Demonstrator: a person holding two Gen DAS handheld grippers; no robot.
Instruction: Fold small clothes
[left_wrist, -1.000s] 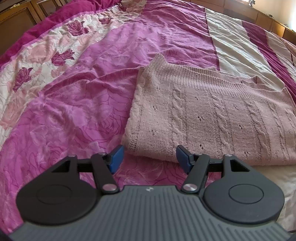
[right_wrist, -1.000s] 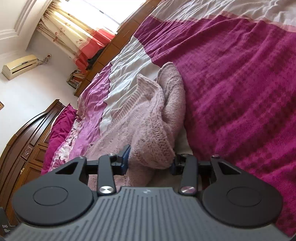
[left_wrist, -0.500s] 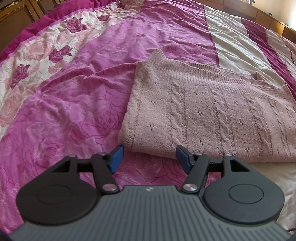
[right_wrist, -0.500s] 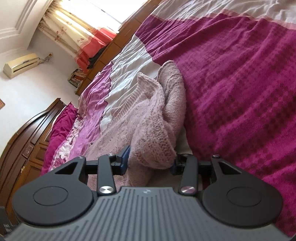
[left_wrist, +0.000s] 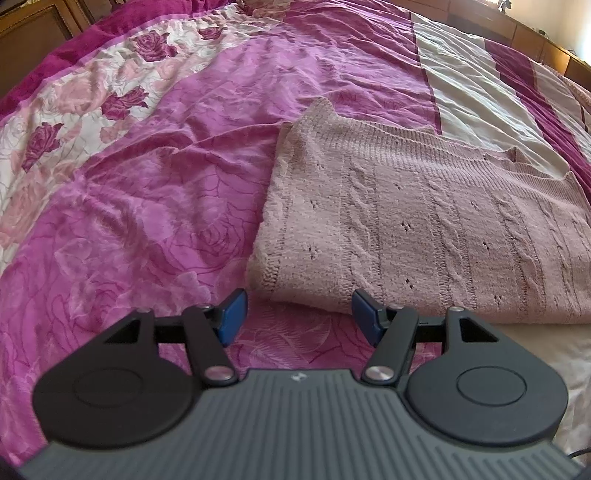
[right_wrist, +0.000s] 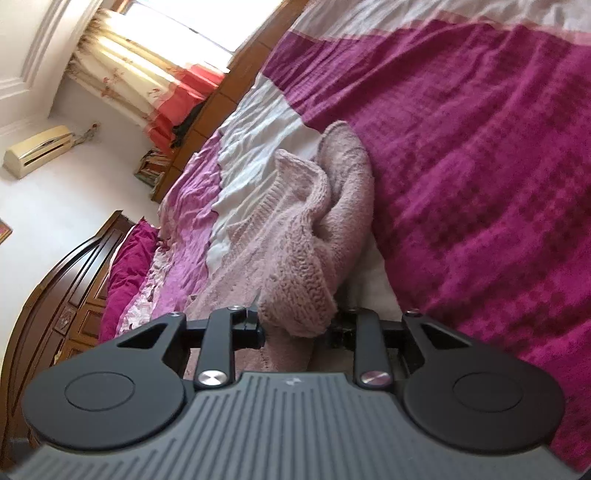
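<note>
A pink cable-knit sweater (left_wrist: 424, 221) lies folded flat on the bedspread (left_wrist: 147, 206). In the left wrist view my left gripper (left_wrist: 298, 314) hovers open just short of the sweater's near left corner, its blue pads (left_wrist: 232, 314) apart with only bedspread between them. In the right wrist view a bunched-up end of the sweater (right_wrist: 299, 273) sits between the jaws of my right gripper (right_wrist: 297, 325). Those jaws are closing and press the knit from both sides. The rest of the sweater trails off to the left behind that bunch.
The bed has a magenta, pink-rose and white striped cover (right_wrist: 480, 147). A dark wooden headboard (right_wrist: 62, 295) stands at the left, a curtained window (right_wrist: 147, 74) and an air conditioner (right_wrist: 37, 147) beyond. Wooden furniture (left_wrist: 33, 40) borders the bed's far side.
The right gripper's jaws have narrowed onto the bunched sweater end, and that view has rolled slightly. The left gripper stays where it was, still open.
</note>
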